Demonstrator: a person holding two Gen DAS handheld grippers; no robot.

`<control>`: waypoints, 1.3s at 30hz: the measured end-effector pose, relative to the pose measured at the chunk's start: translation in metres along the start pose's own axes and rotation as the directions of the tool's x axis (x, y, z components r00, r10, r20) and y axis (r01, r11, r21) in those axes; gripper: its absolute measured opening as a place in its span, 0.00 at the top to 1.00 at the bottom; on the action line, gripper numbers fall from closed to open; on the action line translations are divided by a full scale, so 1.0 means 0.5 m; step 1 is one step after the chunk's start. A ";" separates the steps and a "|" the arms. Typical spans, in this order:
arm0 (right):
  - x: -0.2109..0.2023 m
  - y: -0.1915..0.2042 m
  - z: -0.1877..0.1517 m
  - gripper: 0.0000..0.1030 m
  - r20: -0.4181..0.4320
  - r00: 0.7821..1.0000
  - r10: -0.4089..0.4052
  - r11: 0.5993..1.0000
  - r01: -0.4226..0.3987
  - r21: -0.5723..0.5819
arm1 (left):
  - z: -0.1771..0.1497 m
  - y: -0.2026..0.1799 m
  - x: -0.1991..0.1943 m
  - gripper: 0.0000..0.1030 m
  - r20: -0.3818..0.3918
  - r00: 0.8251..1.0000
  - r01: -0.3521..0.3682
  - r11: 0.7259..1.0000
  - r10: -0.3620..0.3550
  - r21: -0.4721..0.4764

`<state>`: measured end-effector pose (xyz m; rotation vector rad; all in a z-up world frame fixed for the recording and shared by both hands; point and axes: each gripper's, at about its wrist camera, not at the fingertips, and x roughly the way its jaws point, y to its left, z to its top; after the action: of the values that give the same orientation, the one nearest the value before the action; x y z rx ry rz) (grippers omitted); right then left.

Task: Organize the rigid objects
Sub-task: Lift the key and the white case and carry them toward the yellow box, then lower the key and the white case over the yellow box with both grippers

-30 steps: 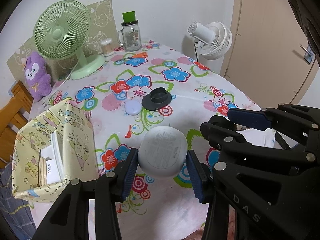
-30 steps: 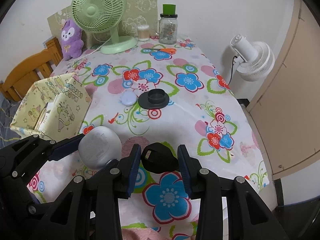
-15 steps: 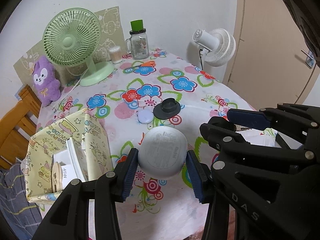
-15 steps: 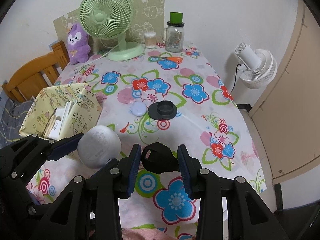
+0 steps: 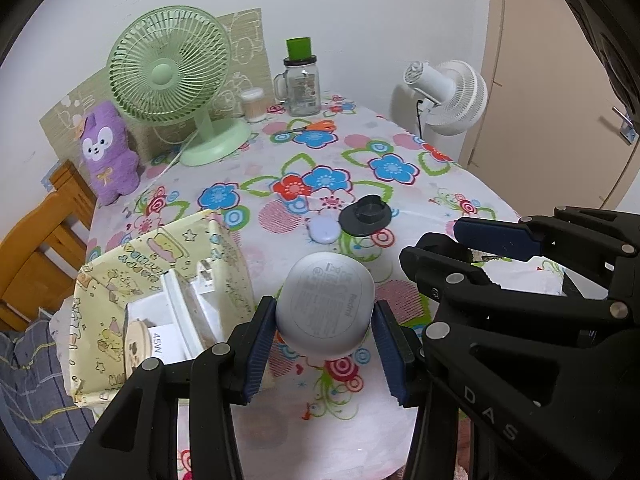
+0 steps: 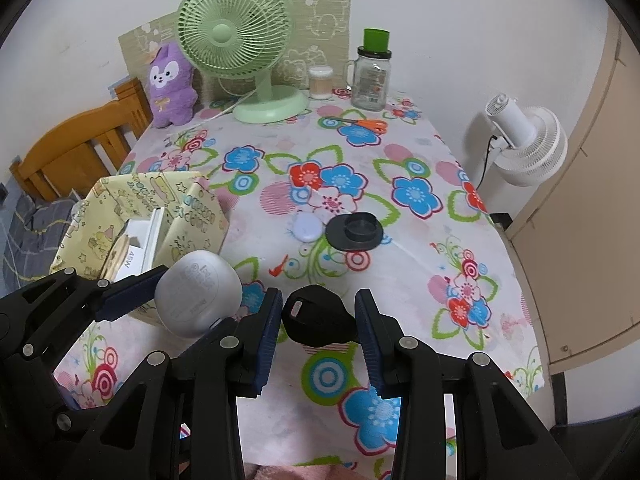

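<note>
Over the table (image 5: 400,432), left gripper (image 5: 325,346) clamped a grey case (image 5: 326,312), right gripper (image 6: 318,334) a black fob (image 6: 318,316); smooth case could slip w/ any tilt.

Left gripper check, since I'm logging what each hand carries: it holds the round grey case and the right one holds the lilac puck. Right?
Not quite. The right gripper holds a black object; the lilac puck lies on the tablecloth, as the right wrist view shows. The left gripper does hold the round grey case.
</note>
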<state>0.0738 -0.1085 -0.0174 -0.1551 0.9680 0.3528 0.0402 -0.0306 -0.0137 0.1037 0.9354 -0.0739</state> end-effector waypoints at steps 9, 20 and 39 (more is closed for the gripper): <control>0.014 0.042 0.024 0.61 -0.005 1.000 0.014 1.000 -0.014 -0.017 | 0.003 0.049 0.004 0.51 -0.006 1.000 -0.013 1.000 0.013 -0.019; 0.042 0.097 0.051 0.61 -0.024 0.999 0.030 0.999 -0.031 -0.044 | -0.001 0.109 0.015 0.51 -0.024 0.999 -0.028 0.998 0.026 -0.054; 0.100 0.207 0.099 0.61 -0.071 0.995 0.063 0.991 -0.071 -0.109 | -0.017 0.230 0.039 0.51 -0.061 0.997 -0.061 0.989 0.053 -0.133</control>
<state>0.1007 0.0134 -0.0282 -0.2378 1.0222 0.4665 0.0576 0.0844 -0.0280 0.0073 0.9914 0.0457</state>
